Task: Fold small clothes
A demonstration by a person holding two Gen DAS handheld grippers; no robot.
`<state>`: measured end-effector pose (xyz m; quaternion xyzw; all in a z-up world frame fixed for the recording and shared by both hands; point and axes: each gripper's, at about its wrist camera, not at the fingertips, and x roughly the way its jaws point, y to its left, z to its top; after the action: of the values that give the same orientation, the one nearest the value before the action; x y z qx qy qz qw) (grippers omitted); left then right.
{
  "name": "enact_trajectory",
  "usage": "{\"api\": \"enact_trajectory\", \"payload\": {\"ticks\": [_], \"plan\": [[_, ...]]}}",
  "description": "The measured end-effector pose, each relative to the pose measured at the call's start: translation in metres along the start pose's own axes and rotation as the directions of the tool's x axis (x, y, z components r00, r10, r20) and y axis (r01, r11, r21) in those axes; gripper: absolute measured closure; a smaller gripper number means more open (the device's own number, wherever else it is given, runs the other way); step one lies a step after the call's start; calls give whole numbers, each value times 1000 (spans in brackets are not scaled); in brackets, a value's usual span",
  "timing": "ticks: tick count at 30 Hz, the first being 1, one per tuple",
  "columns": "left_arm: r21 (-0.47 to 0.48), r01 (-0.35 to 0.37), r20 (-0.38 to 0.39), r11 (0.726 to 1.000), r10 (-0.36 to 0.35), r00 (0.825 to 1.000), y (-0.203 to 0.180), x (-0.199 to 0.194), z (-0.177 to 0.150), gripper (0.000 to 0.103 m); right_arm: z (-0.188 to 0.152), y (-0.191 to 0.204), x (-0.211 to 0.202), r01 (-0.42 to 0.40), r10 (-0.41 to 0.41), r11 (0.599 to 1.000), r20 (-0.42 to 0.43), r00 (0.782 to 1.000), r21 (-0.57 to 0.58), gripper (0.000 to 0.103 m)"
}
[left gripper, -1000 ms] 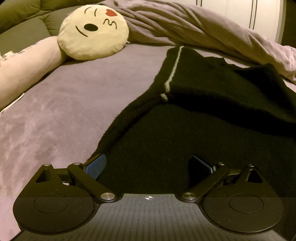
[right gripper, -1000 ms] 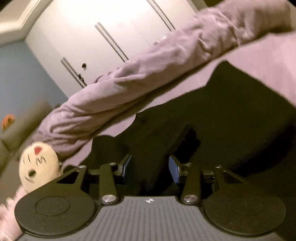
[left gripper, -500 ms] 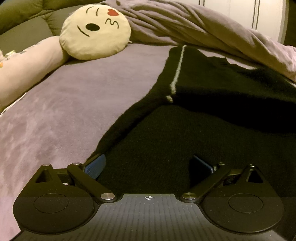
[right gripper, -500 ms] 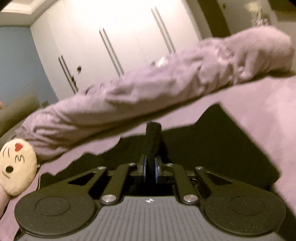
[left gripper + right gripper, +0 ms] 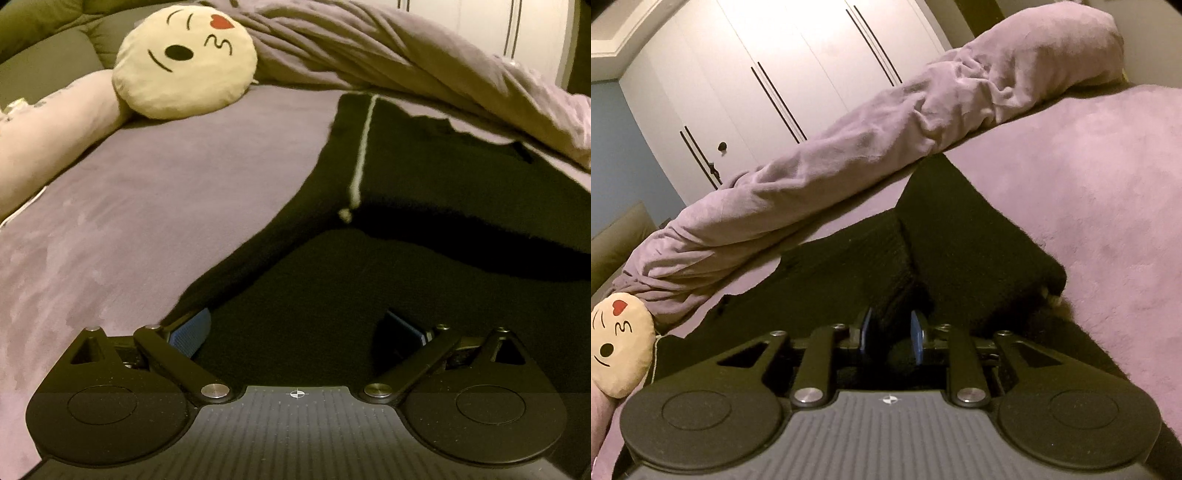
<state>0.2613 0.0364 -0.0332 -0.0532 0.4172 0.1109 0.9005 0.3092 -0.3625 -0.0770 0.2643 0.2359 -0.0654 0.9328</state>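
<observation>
Between my right gripper's jaws, which have just been opening a little, a bunched ridge of the black knit garment sits loosely. My left gripper hangs wide open over its fuzzy near panel, holding nothing. One flap is folded over; more folds remain. Ahead lie the plush purple bedspread, rumpled duvet and round emoji cushion.
</observation>
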Motion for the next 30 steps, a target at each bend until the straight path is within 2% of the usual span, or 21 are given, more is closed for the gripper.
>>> {"api": "enact_trajectory", "payload": {"ticks": [6,9,12,14,21,30], "plan": [[8,6,-10,1000,-6,1000,-12,21,22,1,-2,-3,1,-18,18,1000,-8,1000,10,81],[-23,-9,-28,1000,8,1000,-17,34,35,1,-1,-3,1,-22,22,1000,-13,1000,9,81],[-44,12,-17,999,-13,1000,-24,41,44,1,1,-1,3,-21,21,1000,-12,1000,3,81],[-34,-8,-24,999,8,1000,-31,48,50,1,3,0,6,-12,12,1000,-8,1000,-5,80],[-14,-24,-14,1000,24,1000,-40,55,56,1,4,12,12,12,-13,993,-12,1000,-115,86],[-58,-37,-23,998,36,999,-34,66,63,2,5,17,10,13,-15,990,-11,1000,-143,86]]}}
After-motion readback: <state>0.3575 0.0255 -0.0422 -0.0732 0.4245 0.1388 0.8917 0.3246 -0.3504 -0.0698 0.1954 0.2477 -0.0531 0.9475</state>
